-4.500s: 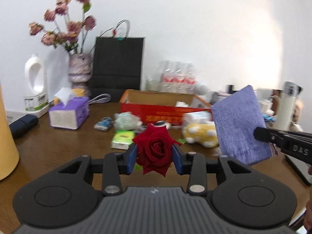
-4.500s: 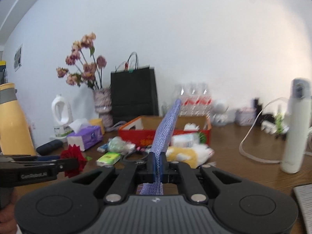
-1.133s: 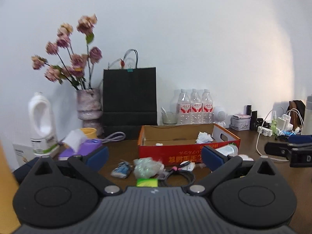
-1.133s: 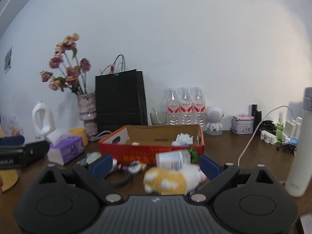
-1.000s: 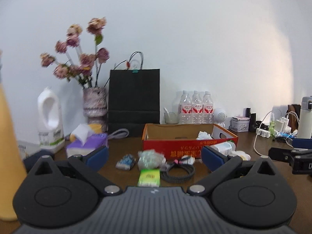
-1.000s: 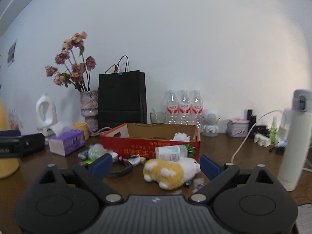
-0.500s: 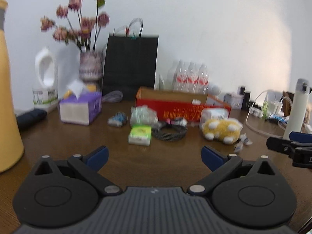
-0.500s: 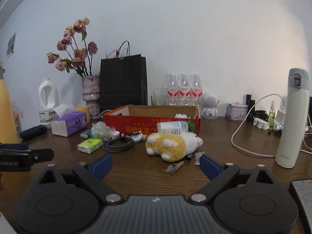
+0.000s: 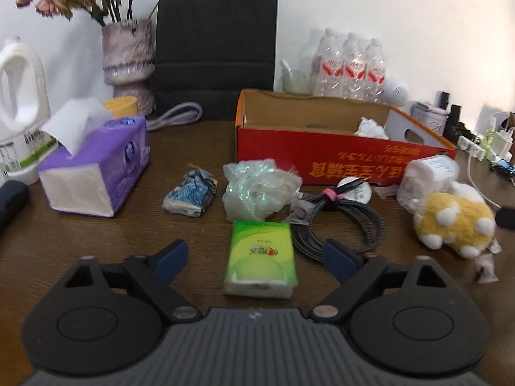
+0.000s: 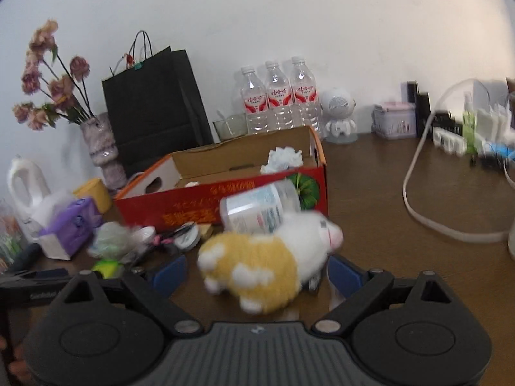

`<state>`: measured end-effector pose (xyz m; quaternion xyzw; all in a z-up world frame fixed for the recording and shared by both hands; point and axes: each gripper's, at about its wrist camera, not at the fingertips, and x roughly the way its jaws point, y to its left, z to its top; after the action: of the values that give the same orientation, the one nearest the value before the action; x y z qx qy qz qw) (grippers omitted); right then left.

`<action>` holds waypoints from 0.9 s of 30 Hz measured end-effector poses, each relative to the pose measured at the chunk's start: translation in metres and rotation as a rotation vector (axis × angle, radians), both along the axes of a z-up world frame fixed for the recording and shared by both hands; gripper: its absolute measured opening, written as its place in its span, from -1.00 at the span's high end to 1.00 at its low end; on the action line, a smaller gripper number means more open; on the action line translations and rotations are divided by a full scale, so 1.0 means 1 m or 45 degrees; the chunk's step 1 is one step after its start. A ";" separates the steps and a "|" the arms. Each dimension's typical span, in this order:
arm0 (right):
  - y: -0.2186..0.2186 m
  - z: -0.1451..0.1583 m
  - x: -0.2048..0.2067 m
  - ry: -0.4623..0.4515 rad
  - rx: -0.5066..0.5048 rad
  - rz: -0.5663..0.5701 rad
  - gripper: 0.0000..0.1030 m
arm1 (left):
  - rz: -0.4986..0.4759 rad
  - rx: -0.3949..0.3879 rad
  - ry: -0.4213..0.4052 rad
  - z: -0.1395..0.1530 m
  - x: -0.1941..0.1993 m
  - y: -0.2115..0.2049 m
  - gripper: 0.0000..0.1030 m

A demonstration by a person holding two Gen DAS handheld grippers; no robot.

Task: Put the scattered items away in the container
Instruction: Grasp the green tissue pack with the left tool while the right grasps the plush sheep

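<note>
Reaching for two more scattered items, both sets of jaws spread wide and empty.

Left gripper [image 9: 256, 259] lined up on the green tissue pack [image 9: 260, 259], lying flat on the brown surface [image 9: 96, 244] between the blue fingertips [image 9: 170, 255]; right gripper [image 10: 256, 271] framing the yellow-and-white plush toy [image 10: 267, 262], on its side just in front of the red cardboard box [image 10: 225, 204]. Probably the pre-grasp step: next, easing forward and down, then closing across the pack's narrow sides and the toy's soft middle. Pack glossy, rectangular, slightly crumpled at the near end; toy fluffy, blurred. Box open-topped, holding a white crumpled wad [image 10: 283, 157]; cable coil [image 9: 341, 222], plastic bag [image 9: 257, 189] and white bottle [image 10: 257, 210] not yet inside.
</note>
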<state>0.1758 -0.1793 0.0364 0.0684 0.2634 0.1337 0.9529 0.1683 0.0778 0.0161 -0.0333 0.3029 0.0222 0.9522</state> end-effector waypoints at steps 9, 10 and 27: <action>0.074 -0.016 0.021 -0.084 -0.534 0.240 -0.21 | -0.019 -0.017 0.044 -0.009 -0.003 -0.001 0.10; 0.079 -0.023 0.020 -0.120 -0.612 0.220 -0.06 | -0.022 -0.024 0.035 -0.008 -0.007 -0.001 0.11; 0.030 0.022 -0.036 -0.189 -0.367 0.231 -0.53 | -0.011 -0.163 -0.149 0.025 -0.092 -0.011 0.11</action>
<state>0.1399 -0.1498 0.0583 -0.1028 0.2140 0.1846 0.9537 0.0767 0.0666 0.0409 -0.0941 0.2476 -0.0034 0.9643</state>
